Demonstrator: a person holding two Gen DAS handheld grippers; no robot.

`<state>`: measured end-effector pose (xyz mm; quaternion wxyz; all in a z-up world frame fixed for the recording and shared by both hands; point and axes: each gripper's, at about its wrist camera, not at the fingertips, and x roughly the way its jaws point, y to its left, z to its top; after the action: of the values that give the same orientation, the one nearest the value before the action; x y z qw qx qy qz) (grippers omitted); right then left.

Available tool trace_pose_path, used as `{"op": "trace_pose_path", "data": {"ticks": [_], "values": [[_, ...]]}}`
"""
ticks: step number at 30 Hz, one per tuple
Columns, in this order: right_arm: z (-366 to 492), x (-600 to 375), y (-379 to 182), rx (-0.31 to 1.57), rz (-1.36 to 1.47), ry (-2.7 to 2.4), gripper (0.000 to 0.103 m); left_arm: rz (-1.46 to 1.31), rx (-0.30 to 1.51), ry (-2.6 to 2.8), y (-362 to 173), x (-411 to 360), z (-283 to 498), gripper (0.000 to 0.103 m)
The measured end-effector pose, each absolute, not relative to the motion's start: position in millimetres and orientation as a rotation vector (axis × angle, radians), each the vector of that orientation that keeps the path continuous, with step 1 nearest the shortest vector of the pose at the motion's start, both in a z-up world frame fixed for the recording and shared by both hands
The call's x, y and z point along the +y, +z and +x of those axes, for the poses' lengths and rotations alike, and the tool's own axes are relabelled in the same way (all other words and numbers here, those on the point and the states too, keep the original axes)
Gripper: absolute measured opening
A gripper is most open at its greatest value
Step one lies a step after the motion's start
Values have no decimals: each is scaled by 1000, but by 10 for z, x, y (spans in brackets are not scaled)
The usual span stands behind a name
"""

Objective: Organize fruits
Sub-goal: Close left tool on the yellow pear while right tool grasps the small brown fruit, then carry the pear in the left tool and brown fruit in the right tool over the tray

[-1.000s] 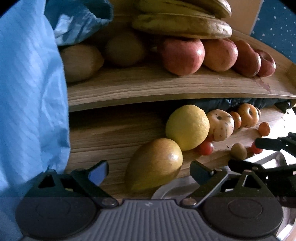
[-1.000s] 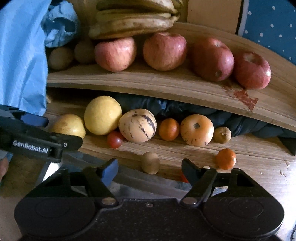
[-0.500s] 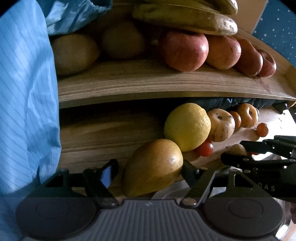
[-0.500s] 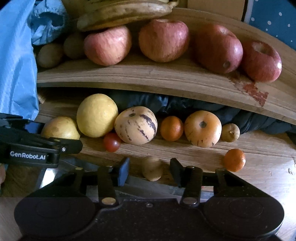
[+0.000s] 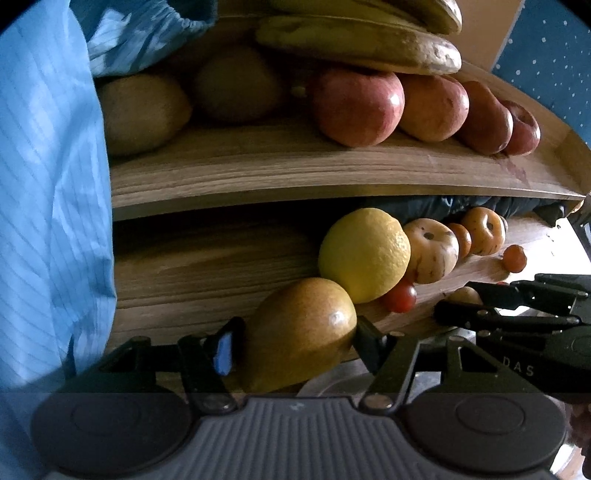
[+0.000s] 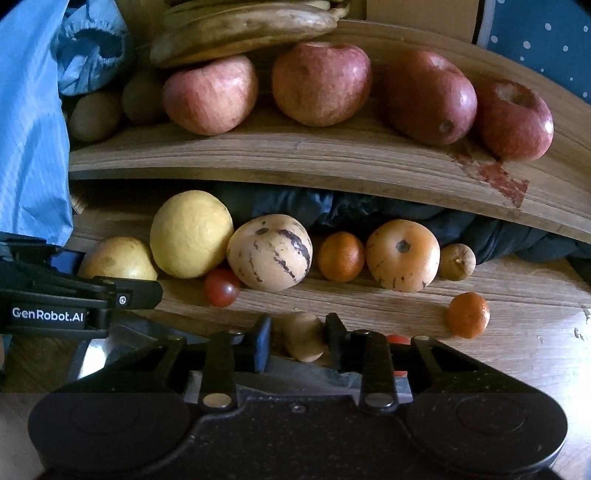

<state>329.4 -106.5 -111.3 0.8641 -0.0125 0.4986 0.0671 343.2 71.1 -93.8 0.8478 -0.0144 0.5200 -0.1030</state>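
Dim overall; daylight from the right puts highlights on the apples (image 5: 360, 105) and glare on the tabletop (image 6: 535, 343). Deep shadow under the shelf (image 6: 295, 158). Fisheye bends edges; corners vignetted.

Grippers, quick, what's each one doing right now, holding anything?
Left gripper: fingers have just been closing, now pressed on the yellow pear.
Right gripper: fingers have just been closing, now pinching the small tan fruit.

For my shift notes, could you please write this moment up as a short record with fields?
upper shelf: four red apples, bananas, kiwis
lower shelf: lemon, striped melon, cherry tomato, mandarin
left gripper: fingers just closed onto yellow pear
right gripper: fingers just closed around small tan fruit
left edge: blue sleeve
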Motion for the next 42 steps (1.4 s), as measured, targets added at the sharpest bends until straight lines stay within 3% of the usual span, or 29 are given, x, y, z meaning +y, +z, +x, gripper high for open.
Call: {"op": "trace_pose_path", "data": {"ticks": [6,26,42], "values": [[3313,-1068,-1106,1042,-25,137,27,-66,1098,-199,-919,649,3436,67],[3234,-1059,-944,988,-13,178,27,-129,1065,-153,-685,757,3297,66],[2693,-1101,-719,962,-6,277,27,-132,1039,-184,-490,545,2757,66]]}}
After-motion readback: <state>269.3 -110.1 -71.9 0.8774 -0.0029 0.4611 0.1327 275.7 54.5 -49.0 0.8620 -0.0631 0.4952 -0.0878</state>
